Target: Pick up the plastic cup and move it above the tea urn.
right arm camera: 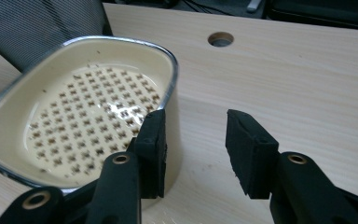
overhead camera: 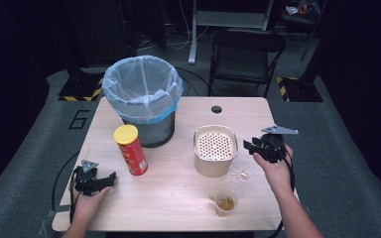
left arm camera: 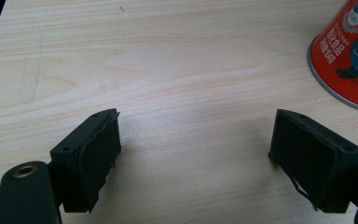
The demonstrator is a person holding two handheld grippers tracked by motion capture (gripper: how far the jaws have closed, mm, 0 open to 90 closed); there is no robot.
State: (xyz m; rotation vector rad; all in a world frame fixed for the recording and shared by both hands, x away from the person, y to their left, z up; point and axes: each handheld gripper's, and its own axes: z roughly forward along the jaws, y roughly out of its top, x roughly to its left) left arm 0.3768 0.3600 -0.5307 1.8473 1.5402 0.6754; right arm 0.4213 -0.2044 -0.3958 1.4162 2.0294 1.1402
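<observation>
— Dark workshop floor all round; what sits on the pale wooden table (overhead camera: 178, 188)?

— Far left, a black mesh bin lined with a light-blue plastic bag (overhead camera: 143, 99). Just in front of it, upright, a red cylindrical snack can with a yellow lid (overhead camera: 130, 149). Centre-right, a cream rounded tub with a perforated insert and metal rim (overhead camera: 215, 150). Near the front edge, a clear plastic cup of amber liquid (overhead camera: 224, 202), with a wet patch just behind it.

— Left gripper (overhead camera: 110, 178)?

— Low over the table's front-left — jaws spread wide, nothing between them, the can's base off to one side.

— Right gripper (overhead camera: 249, 146)?

— Just beside the tub's right wall, jaws parted and empty; one jaw looks to lie against the wall, though I cannot tell if it touches.
</observation>
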